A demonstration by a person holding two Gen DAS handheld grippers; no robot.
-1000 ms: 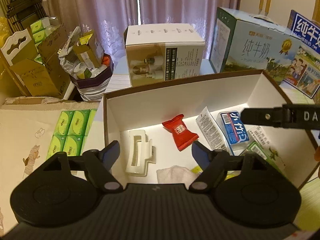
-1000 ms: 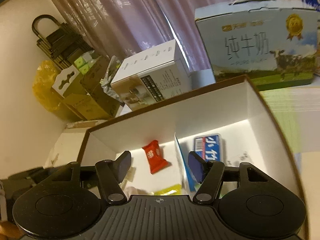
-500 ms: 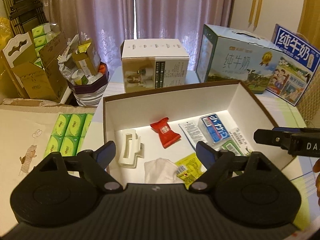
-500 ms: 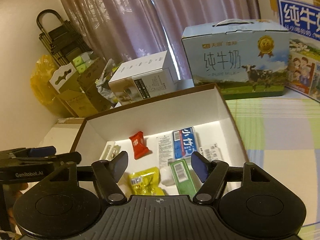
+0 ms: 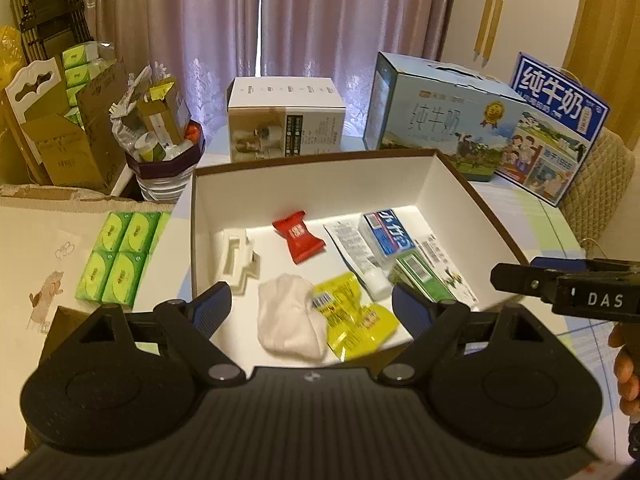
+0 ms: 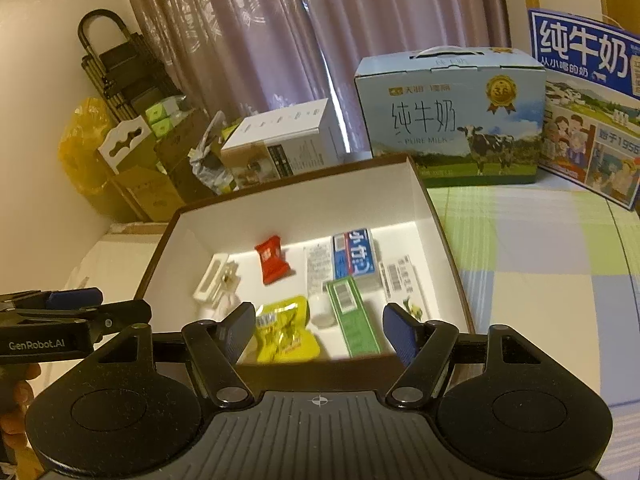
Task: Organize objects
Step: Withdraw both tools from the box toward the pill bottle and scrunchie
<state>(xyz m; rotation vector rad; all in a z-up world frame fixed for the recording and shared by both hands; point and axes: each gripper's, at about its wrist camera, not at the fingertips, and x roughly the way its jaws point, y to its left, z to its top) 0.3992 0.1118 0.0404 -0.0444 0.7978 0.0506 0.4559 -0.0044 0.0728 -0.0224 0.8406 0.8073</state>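
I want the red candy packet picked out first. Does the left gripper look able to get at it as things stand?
Probably yes. The left gripper is open and empty above the box's near side. The red candy packet lies alone on the box floor, farther in than the white cloth, with nothing on top.

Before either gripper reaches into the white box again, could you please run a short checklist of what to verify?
1. Left gripper open, nothing between its fingers: ok; its jaws have just been opening.
2. Right gripper open and empty: ok, likewise just opening.
3. Both grippers clear of the brown-rimmed white cardboard box: ok.
4. Red candy wrapper lying free of its neighbours: ok.
5. Yellow snack packet free: not ok, the white crumpled tissue touches it.
6. Green flat carton separate from the blue toothpaste box: cannot tell.
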